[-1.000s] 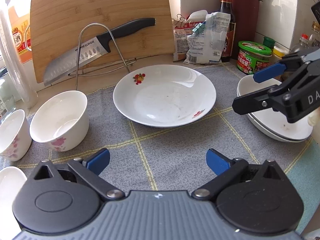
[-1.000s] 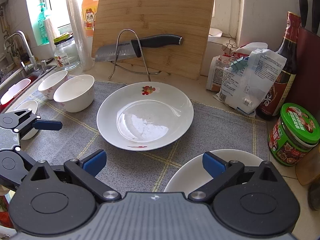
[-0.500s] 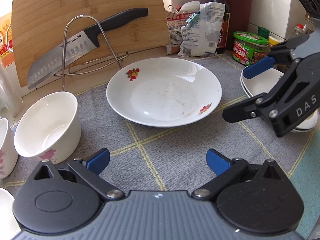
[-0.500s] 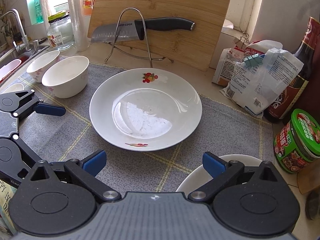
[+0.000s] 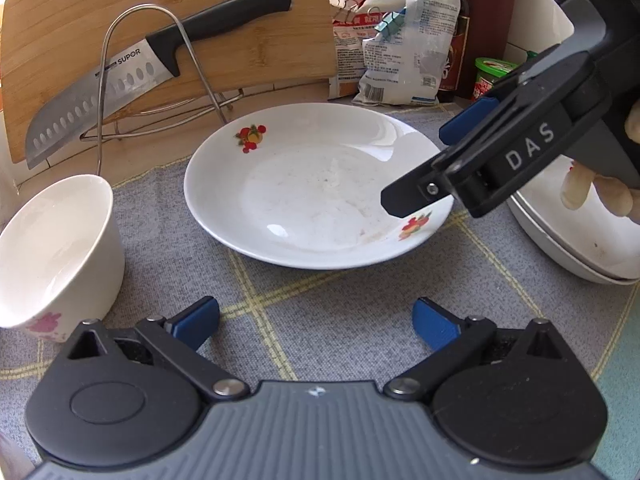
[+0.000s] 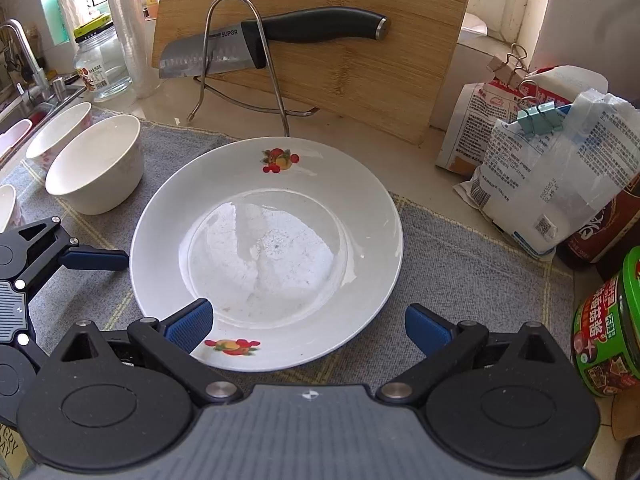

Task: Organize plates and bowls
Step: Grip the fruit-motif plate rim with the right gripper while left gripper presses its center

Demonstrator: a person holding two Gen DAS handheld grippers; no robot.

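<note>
Grey cloth with yellow grid lines covers the kitchen counter, with a bamboo cutting board, a knife on a wire stand, clipped bags and a green-lidded jar along its back and right edges, and a sink tap at the far left. At the cloth's middle lies the fruit-print plate, white bowls near its left edge and stacked plates at its right edge. Bare cloth lies between plate and bowls; the left gripper hovers wide open and empty over it, and the right gripper, equally open and empty, hangs over the plate's near rim.
</note>
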